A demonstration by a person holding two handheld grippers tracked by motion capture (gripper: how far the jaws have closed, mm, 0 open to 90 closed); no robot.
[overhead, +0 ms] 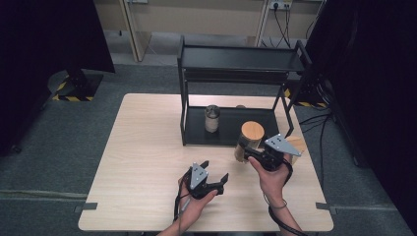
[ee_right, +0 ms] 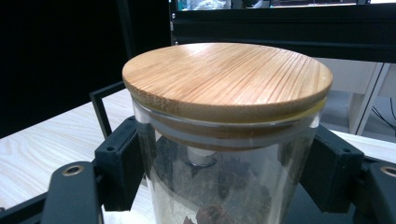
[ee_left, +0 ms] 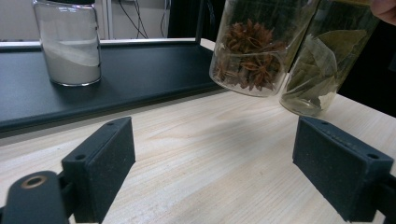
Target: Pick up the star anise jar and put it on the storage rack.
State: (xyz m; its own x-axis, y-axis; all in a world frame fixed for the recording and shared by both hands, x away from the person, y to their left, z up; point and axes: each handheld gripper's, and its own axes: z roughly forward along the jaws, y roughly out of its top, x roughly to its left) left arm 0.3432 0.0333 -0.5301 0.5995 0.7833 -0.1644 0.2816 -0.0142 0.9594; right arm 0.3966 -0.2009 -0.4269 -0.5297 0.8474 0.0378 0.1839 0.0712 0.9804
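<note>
the right gripper (overhead: 252,156) is clamped on a glass jar of star anise (overhead: 249,140), its two black jaws pressed against the glass on either side just under the round bamboo lid (ee_right: 227,77). in the left gripper view this jar is tilted and lifted clear of the wooden table (overhead: 147,162), just in front of the low shelf of the black rack (overhead: 231,129). right beside it is a second glass jar with bay leaves (ee_left: 322,70). the left gripper (overhead: 215,179) rests low over the table near the front edge, jaws spread wide with nothing between them. a third jar holding white powder (overhead: 212,118) stands upright on the rack's lower shelf.
</note>
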